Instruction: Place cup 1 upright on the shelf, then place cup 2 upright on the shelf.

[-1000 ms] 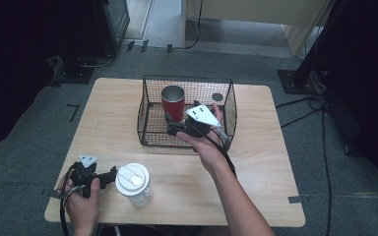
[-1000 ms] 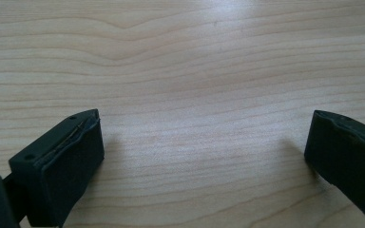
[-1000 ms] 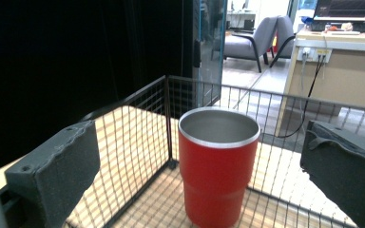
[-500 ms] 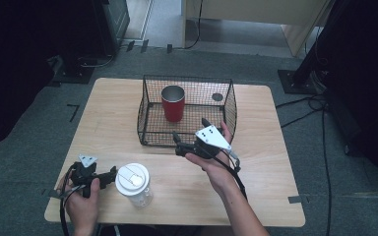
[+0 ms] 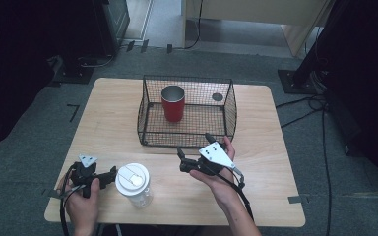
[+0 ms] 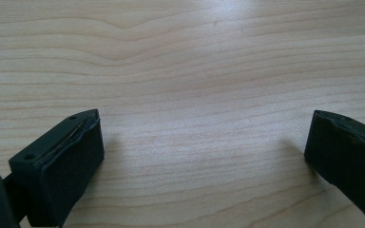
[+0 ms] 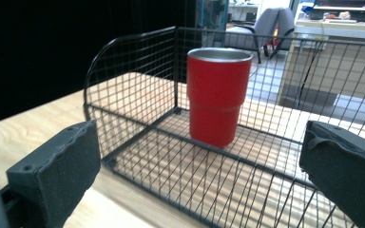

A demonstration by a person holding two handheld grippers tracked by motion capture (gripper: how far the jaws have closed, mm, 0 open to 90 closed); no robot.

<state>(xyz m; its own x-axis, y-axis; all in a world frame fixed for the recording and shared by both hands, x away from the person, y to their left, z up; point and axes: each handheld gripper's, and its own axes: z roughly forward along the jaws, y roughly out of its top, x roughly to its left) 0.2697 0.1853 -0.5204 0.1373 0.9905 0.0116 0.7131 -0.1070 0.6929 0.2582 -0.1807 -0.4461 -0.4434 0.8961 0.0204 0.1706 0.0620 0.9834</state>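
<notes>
- Right now the right tongs are hanging just outside the near wall of the wire basket, jaws standing wide apart and gripping nothing.
- Inside the basket, the red tumbler is standing upright toward the back left, apart from the mesh walls; the right gripper view is showing it dead ahead between the jaws.
- Meanwhile the left tongs are resting low over the worktop, jaws also spread and empty, just beside a clear lidded cup.
- Judging from this, the lidded cup is likely next; the left tongs should be closing around its body below the white lid, squarely and gently, since the clear wall may flex.
- Lifting straight up should be keeping it from tipping.
</notes>
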